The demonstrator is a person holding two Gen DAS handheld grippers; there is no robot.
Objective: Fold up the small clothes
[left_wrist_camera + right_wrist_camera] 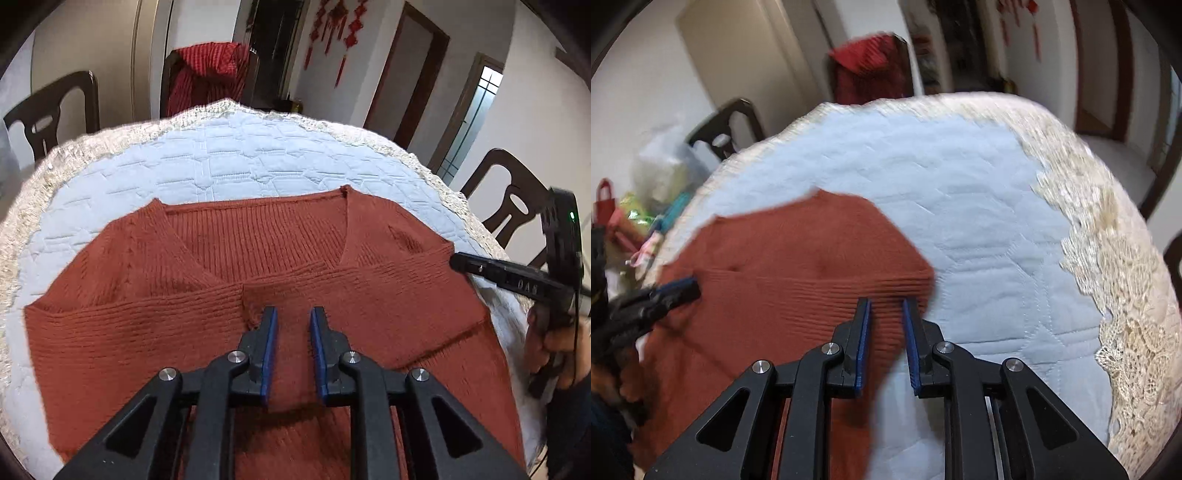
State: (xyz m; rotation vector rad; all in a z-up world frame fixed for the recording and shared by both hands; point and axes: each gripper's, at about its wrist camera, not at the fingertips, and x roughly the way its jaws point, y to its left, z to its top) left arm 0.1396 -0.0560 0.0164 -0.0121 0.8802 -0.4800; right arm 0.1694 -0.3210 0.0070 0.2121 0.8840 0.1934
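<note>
A rust-red knitted sweater (258, 251) lies flat on a light blue quilted table cover (229, 158), both sleeves folded across its chest. My left gripper (293, 314) is open just above the middle of the sweater, where the sleeve cuffs meet. My right gripper (886, 304) is open above the sweater's right edge (812, 258), which is blurred. The right gripper also shows in the left wrist view (456, 260) by the sweater's right shoulder. The left gripper shows at the left of the right wrist view (683, 288).
The round table has a cream lace border (1108, 258). Dark wooden chairs (55, 114) stand around it, one with a red garment (207, 77) draped on it. Bags and clutter (646, 199) sit beyond the table's left side. Doorways (410, 74) lie behind.
</note>
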